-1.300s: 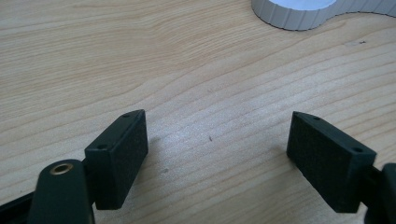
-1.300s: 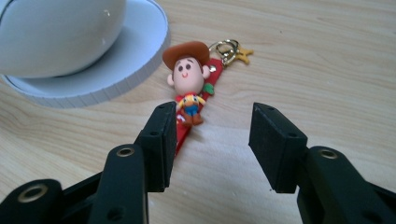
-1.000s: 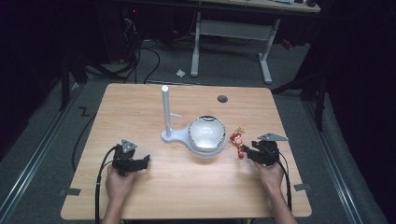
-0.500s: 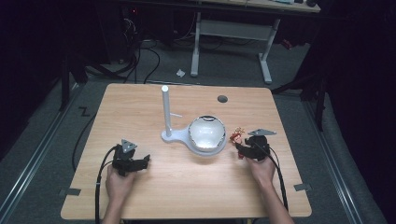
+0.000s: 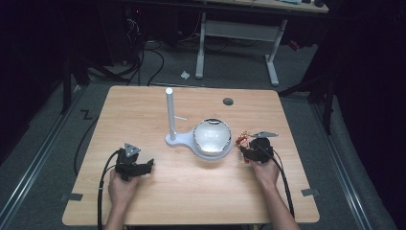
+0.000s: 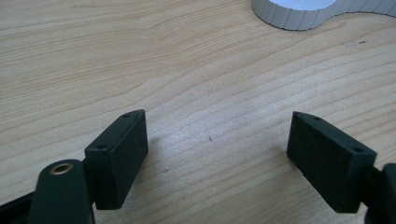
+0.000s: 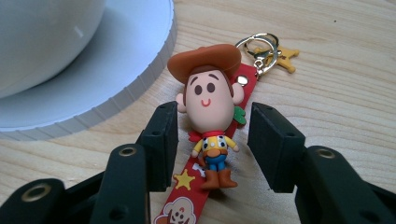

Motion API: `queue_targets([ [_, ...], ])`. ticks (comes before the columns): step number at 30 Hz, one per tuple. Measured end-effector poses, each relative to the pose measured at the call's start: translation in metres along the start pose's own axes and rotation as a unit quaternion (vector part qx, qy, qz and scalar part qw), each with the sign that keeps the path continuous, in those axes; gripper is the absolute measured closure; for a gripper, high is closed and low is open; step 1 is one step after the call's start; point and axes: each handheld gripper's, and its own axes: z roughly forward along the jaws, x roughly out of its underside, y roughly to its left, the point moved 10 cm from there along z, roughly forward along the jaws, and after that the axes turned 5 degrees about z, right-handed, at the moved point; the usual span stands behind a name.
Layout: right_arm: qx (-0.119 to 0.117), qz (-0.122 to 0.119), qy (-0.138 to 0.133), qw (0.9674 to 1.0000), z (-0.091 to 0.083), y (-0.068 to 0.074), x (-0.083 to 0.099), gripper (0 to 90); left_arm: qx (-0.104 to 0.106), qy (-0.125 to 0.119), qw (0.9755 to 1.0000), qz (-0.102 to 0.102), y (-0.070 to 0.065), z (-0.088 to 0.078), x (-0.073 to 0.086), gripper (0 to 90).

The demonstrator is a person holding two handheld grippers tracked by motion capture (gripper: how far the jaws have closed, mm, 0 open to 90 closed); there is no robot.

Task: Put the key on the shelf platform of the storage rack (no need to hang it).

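Red-strapped cowboy keychain [image 7: 211, 122] now lies between the right gripper [image 7: 212, 140]'s parted jaws, untouched, after it slid closer; the left gripper [image 6: 217, 154] stays spread wide.

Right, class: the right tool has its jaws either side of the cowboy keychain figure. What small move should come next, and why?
Probably close the right tool on the cowboy figure. Its jaws are open, flanking the figure with small gaps on both sides, and the figure lies flat on the table beside the white base, so a squeeze should grip it.
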Motion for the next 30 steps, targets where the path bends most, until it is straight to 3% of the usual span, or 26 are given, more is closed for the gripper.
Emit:
queue_targets([
  [12,-0.007,-0.002,0.007,0.9999,0.003,0.001,0.001,65.2,0.0,0.0,1.0,0.0,0.0,0.0,0.0,20.9],
  [18,-0.018,-0.005,0.006,0.9998,0.002,0.001,0.002,65.9,0.0,0.0,1.0,0.0,0.0,0.0,0.0,20.9],
  [30,-0.031,-0.02,-0.037,0.9986,-0.016,0.002,-0.007,66.4,0.0,0.0,1.0,0.001,0.0,0.0,0.0,20.9],
])
